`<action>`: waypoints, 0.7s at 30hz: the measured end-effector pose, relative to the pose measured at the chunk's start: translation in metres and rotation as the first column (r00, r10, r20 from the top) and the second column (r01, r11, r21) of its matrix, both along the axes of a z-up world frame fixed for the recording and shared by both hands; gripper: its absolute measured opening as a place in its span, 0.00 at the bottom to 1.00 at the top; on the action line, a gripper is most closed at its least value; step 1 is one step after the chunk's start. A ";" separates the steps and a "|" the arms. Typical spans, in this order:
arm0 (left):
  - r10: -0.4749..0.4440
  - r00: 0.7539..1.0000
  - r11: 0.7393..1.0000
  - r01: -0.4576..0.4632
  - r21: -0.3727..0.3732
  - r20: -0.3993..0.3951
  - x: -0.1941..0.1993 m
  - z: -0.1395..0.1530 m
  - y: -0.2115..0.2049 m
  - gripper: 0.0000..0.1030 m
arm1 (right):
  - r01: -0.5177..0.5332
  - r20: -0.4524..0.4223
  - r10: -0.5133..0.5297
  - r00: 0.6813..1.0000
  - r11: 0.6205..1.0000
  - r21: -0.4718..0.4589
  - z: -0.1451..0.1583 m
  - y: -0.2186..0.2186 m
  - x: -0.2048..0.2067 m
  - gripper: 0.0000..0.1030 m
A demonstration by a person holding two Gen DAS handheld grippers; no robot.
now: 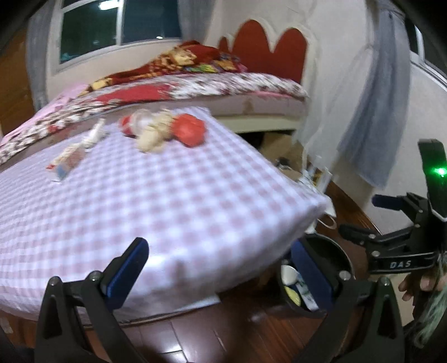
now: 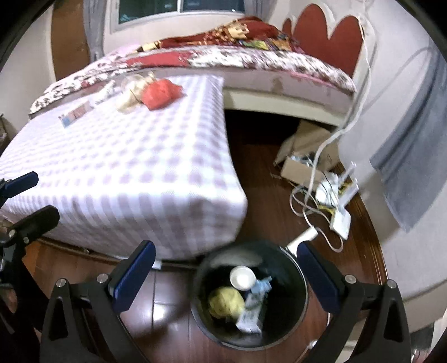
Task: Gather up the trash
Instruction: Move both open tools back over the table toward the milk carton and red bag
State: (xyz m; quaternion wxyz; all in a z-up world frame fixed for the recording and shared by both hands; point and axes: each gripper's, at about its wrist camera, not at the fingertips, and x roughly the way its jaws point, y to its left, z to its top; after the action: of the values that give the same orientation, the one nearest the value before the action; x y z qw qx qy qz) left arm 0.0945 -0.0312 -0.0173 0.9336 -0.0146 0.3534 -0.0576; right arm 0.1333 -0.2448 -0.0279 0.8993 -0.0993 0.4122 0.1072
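A: Near first. Our right gripper [image 2: 225,272] hangs right over the black bin [image 2: 296,312], jaws spread wide, nothing between them.

B: Agreed. Inside the bin we see a white cup [image 2: 242,277], a yellowish crumpled wad [image 2: 225,303] and a white-and-blue wrapper [image 2: 252,310]. The bin stands on the dark wood floor [image 2: 167,301], just beside the near corner of the checkered mattress [image 2: 134,173].

A: Left gripper [image 1: 220,269]?

B: Also wide, empty, hovering over that same mattress corner, with the bin just to its right. In the left view our right gripper shows at the far right edge, a hand [image 1: 416,284] on it.

A: Trash left on the mattress, all at the far end from the bin: red crumpled bag [image 2: 160,93], beige crumpled wad [image 2: 131,97] touching it, something clear beside that, too blurred to name.

B: Plus a flat packet [image 2: 75,114] and a pale wrapper [image 2: 104,92], further from the bin along the same far edge.

A: Right of the bin on the floor: white cables [image 2: 315,201], a cardboard box [image 2: 301,167].

B: Beyond the mattress, a bed with floral sheet [image 2: 251,60], red blanket [image 2: 232,30], red headboard [image 2: 324,30], then the window [image 2: 178,7].
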 end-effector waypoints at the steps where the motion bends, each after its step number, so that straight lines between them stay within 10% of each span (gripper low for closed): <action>1: 0.017 1.000 1.000 -0.017 0.000 0.005 0.002 0.001 0.008 0.99 | -0.008 0.006 0.008 1.000 1.000 0.009 0.002 0.006 0.005 0.99; 21: 0.276 0.961 0.961 -0.276 0.006 0.006 0.046 -0.005 0.155 0.99 | -0.088 0.075 0.078 0.994 0.988 0.128 0.023 0.118 0.089 0.99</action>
State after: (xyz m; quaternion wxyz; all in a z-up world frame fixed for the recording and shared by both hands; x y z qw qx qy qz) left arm 0.1405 0.1233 -0.0222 0.9335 -0.0604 0.3457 0.0741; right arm 0.2220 -0.1272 -0.0047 0.9124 -0.0608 0.3683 0.1679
